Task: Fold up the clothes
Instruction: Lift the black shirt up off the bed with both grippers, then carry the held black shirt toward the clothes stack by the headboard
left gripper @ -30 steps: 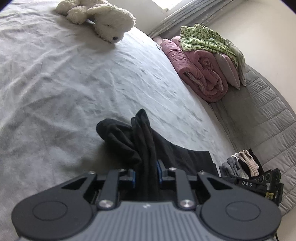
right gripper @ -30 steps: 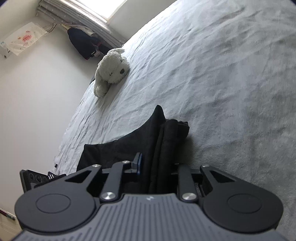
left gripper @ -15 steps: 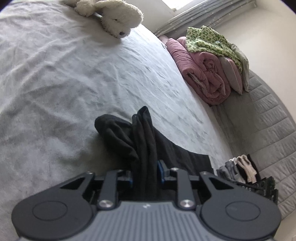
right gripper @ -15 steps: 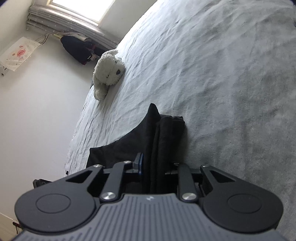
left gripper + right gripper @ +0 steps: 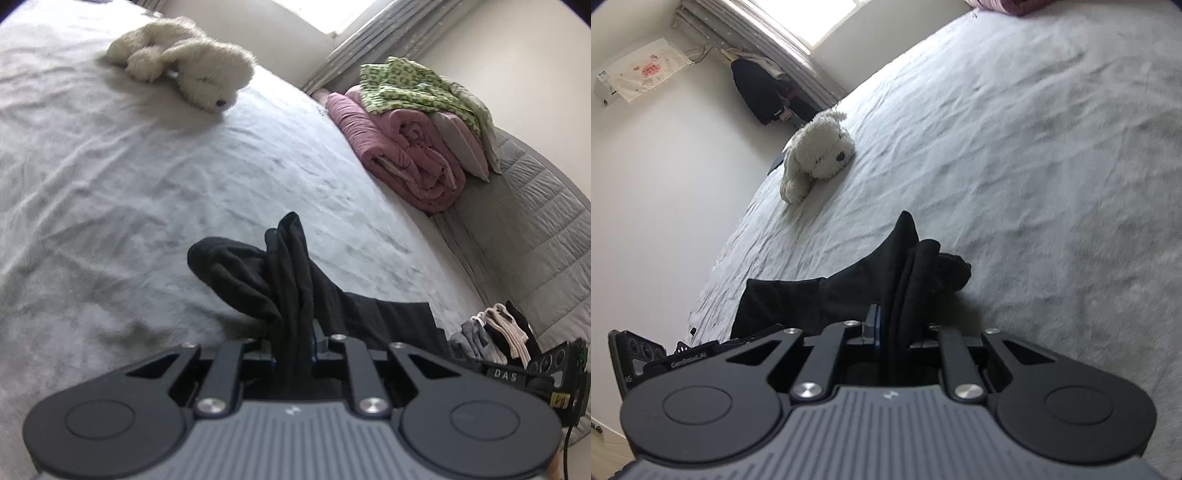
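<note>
Black garment (image 5: 291, 280) bunched between both closing grippers, left (image 5: 291, 341) and right (image 5: 903, 332)

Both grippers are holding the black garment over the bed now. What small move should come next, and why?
Probably lift both a little higher and draw them apart. The left gripper and right gripper are closing on bunched folds of the black garment, whose rest sags crumpled onto the grey bedsheet.

The left gripper (image 5: 293, 338) tilts downward over the wrinkled pale grey bed sheet (image 5: 110, 177), its jaws closing on a bunched black fabric garment (image 5: 291, 280). The right gripper (image 5: 903, 332) tilts likewise above that sheet, its jaws closing on the same garment.
</note>
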{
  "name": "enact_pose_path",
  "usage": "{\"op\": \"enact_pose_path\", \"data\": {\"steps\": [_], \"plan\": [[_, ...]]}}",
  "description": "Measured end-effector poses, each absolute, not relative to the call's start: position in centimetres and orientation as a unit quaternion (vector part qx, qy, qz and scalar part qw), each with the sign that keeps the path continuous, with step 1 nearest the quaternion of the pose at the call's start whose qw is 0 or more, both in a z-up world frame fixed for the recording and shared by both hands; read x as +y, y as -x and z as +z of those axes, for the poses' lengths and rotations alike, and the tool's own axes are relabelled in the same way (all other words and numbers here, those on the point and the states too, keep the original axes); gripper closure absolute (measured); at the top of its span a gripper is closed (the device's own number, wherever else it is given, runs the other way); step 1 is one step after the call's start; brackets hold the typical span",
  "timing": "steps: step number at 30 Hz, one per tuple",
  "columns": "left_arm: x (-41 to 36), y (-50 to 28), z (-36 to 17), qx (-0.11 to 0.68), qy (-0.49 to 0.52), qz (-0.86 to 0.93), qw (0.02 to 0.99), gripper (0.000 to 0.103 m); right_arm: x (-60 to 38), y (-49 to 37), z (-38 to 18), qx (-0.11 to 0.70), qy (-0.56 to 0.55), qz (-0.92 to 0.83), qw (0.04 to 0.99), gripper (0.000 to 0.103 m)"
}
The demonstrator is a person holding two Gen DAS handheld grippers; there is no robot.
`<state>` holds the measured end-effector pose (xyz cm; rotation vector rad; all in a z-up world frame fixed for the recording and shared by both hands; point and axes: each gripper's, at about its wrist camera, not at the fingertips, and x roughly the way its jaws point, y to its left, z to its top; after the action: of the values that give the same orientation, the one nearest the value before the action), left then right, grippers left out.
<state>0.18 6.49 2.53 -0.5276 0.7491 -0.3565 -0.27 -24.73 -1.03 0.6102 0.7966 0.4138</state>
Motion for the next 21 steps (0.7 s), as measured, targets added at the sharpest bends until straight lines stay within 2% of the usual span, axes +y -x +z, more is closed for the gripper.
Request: {"op": "enact_pose_path", "data": {"steps": [13,21], "plan": [[2.4,2.2,6.6,0.291,0.192,-0.168,0.922,0.089,-24.8,1.8,2.2,0.320,-0.211,0.165,0.909,0.089],[0.4,2.8,8.0,0.261,0.187,-0.194,0.927,0.089,-27.1,3.2,4.0,0.285,-0.208,0.158,0.922,0.090]]}}
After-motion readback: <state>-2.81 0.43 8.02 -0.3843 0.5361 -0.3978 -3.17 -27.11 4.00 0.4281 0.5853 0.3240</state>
